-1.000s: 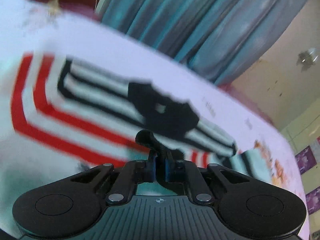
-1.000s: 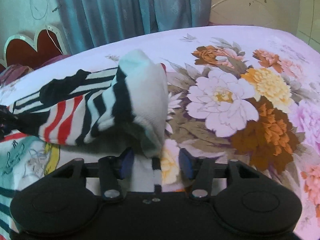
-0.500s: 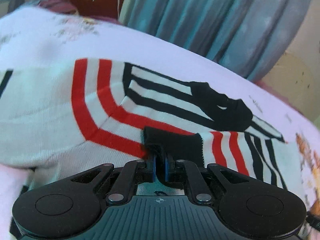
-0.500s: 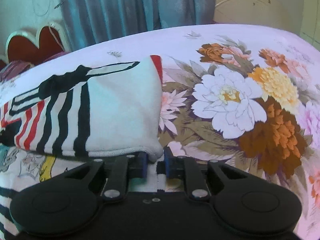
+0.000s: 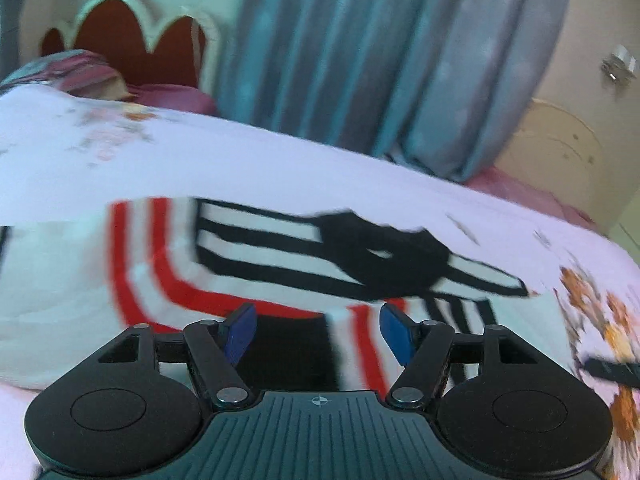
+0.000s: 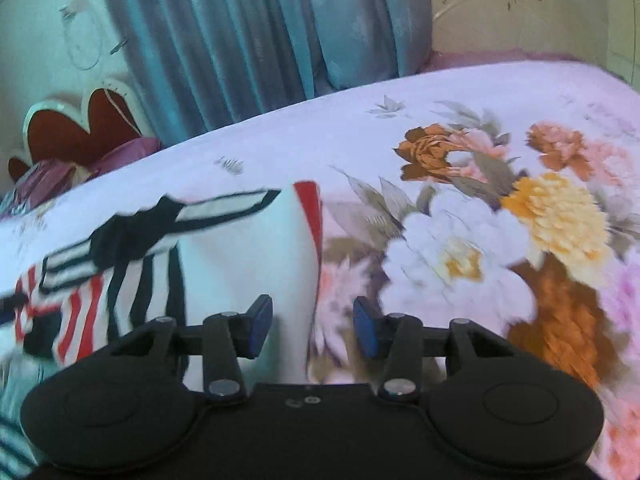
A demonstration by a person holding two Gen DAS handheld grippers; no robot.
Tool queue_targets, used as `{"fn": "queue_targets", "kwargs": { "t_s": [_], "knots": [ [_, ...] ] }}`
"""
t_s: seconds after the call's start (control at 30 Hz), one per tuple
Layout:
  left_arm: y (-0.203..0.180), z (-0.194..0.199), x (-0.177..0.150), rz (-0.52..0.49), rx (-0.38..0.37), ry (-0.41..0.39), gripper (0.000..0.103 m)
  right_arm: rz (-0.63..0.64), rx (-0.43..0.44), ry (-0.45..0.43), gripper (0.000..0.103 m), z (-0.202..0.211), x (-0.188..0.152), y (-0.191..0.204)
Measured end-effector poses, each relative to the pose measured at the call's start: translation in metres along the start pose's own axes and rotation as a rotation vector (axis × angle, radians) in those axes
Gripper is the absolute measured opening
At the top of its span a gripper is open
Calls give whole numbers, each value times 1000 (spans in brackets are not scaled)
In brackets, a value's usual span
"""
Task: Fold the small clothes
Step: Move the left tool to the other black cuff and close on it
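Left wrist: hand-held gripper (image 5: 318,334) tilts downward, seemingly opening.

A bed covered by a pale sheet (image 6: 360,120) printed with large flowers fills the room's foreground. Behind it hang blue-grey curtains (image 5: 380,60) against a cream wall (image 6: 520,8), and a scalloped red headboard (image 5: 132,40) with white edging stands at the left.

You've got a bed (image 6: 360,120) w/ pale floral sheet; striped garment (image 5: 260,248) (red, black, white) lies flat on it, folded edge beside the big flower print (image 6: 460,256).
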State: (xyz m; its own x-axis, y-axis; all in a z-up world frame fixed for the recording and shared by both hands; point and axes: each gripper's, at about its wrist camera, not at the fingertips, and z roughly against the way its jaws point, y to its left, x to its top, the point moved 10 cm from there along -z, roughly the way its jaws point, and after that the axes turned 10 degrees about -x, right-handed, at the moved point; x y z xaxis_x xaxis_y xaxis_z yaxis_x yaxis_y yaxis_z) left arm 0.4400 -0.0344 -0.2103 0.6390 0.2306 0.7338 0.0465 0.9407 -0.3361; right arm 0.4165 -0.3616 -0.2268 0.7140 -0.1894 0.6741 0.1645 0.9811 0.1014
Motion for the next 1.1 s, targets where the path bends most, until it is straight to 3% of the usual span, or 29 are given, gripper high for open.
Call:
{"fn": "queue_targets", "kwargs": {
  "t_s": [0.17, 0.27, 0.33, 0.53, 0.63, 0.73, 0.8, 0.93, 1.1],
  "knots": [
    [-4, -40, -20, -44, 38, 87, 66, -52, 19, 43, 40, -53, 27, 11],
    [7, -45, -30, -80, 59, 87, 66, -64, 42, 51, 23, -70, 36, 17],
    [5, -45, -33, -103, 66, 87, 66, -6, 2, 39, 14, -76, 38, 21],
    [2, -39, -26, -86, 91, 99, 66, 107, -95, -12, 19, -77, 42, 15],
    [-1, -35, -19, -75, 98, 67, 67, 101, -72, -69, 24, -58, 49, 23],
    [7, -44, -25, -76, 123, 91, 67, 146, -28, -79, 24, -48, 41, 41],
    [5, -43, -27, -123, 133, 100, 66, 214, -69, -56, 23, -56, 28, 43],
    [11, -22, -22, -28, 134, 102, 67, 192, -85, -45, 28, -53, 28, 37],
    [44, 17, -25, 75, 173, 82, 68, 190, 29, -63, 33, -19, 18, 69]
  ]
}}
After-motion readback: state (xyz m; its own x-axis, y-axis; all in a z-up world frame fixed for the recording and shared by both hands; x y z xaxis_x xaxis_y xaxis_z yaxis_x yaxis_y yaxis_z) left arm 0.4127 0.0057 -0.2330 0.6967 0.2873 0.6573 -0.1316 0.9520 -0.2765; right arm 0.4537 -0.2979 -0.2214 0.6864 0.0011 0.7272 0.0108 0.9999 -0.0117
